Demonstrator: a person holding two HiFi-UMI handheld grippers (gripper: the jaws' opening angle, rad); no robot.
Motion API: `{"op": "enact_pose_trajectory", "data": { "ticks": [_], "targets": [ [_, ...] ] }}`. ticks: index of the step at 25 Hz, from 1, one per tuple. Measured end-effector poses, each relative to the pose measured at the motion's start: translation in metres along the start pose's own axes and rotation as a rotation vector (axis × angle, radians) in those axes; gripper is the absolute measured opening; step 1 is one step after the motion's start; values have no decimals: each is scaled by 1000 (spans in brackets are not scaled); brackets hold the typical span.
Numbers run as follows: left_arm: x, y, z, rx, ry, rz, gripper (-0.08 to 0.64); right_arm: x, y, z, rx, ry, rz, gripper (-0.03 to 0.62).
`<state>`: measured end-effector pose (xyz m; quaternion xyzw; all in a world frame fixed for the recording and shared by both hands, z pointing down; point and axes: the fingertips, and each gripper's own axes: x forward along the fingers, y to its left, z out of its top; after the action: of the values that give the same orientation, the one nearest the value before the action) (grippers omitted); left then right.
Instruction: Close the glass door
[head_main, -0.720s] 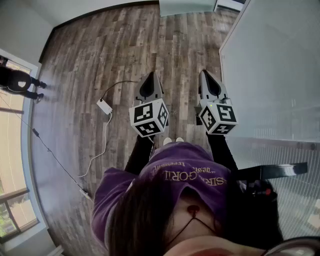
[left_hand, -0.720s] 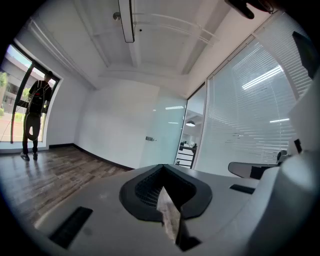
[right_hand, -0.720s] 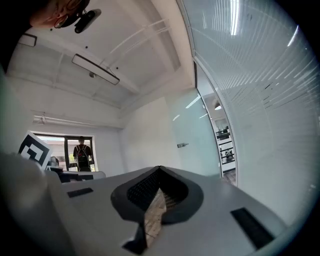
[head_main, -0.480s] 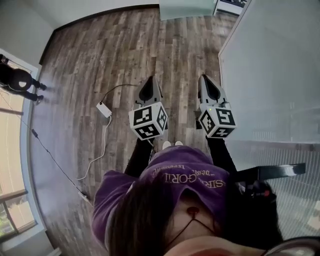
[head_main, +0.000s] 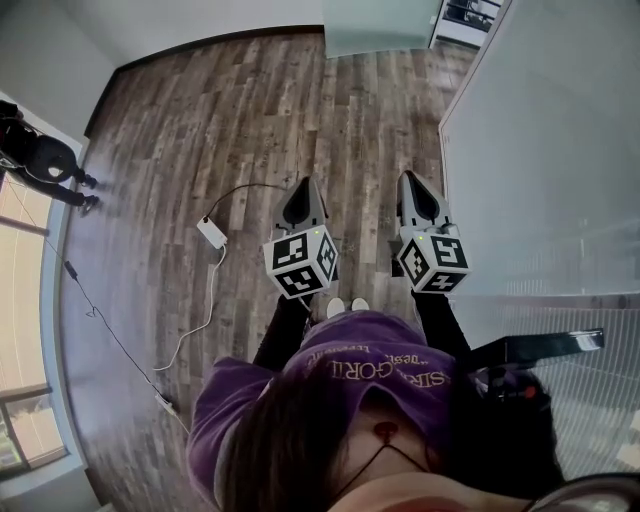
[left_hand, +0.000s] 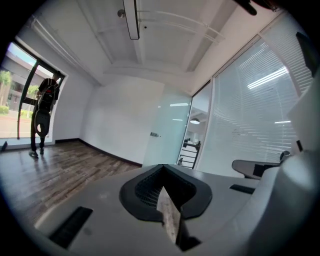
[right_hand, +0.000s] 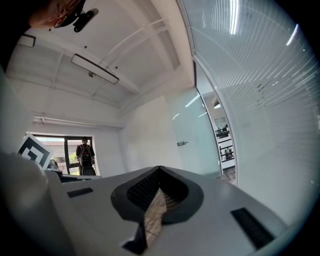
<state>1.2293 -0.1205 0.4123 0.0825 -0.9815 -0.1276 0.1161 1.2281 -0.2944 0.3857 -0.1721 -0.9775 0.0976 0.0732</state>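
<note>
Ok, quick status. The glass door (left_hand: 169, 131) is at the far end of the room, well apart from both tongs. It is a frosted panel standing ajar beside a doorway (left_hand: 190, 150), at the end of the frosted glass partition (head_main: 550, 150) on the right.

Left tongs (head_main: 303, 188) are pressed together with nothing between them. Right tongs (head_main: 412, 180) are the same, pads together and empty. Both point roughly level down the room over the wood floor (head_main: 200, 120).

My read on handling: the door is a heavy, stiff panel with a smooth, slippery face, and it could chip at the edges. It probably swings slowly once moving. Best contact is the small metal handle (left_hand: 155, 134) on the door's free edge, or a flat push just beside it. Go gently near the frame.

Counts:
- 1 glass door, 1 handle visible
- 2 tongs
- 1 white adapter box (head_main: 212, 232) with 1 cable (head_main: 195, 322) on the floor to the left
- 1 other person (head_main: 45, 160) by the window
</note>
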Motion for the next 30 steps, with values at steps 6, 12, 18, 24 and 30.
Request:
{"op": "enact_pose_trajectory", "data": {
  "ticks": [6,12,18,24,30],
  "targets": [
    [-7,47,-13,-121,70,43,0,15,15,-14,9,43,-22,-14],
    [-13,71,-36,-115,77,88,0,16,9,-34,1,45,-63,-14],
    [16,71,-35,-179,44,56,0,39,-13,-29,19,9,-106,-14],
    [88,66,-4,-134,-6,86,0,107,-46,-7,0,-2,-76,-14],
    [155,46,30,-169,-86,69,0,162,-84,16,-23,-2,-53,-14]
  ]
}}
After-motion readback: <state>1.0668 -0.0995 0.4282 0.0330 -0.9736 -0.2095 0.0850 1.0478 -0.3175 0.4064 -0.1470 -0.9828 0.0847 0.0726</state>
